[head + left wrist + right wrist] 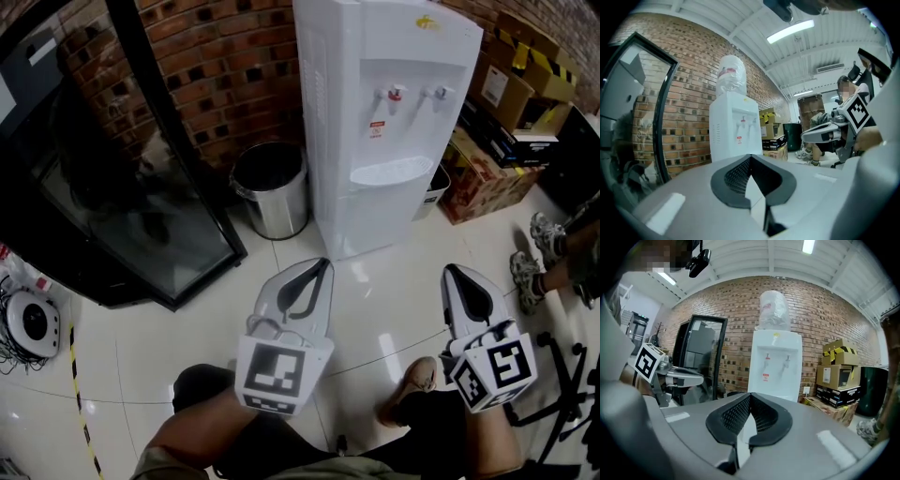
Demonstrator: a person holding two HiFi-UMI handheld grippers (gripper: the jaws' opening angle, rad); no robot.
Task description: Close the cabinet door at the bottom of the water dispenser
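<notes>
The white water dispenser (384, 112) stands against the brick wall, with a bottle on top in the left gripper view (733, 126) and the right gripper view (776, 364). Its bottom cabinet door (386, 220) lies flush with the front, no gap showing. My left gripper (325, 263) is held over the floor just in front of the dispenser's base, shut and holding nothing. My right gripper (448, 269) hovers further right, also shut and holding nothing. Both point towards the dispenser, apart from it. In both gripper views the jaws hide the lower door.
A steel bin (272, 187) stands left of the dispenser, and a black-framed glass door (122, 197) beyond it. Stacked cardboard boxes (502, 112) fill the right. A seated person's shoes (536, 253) are at the right edge. A yellow-black tape line (80, 403) crosses the floor at the left.
</notes>
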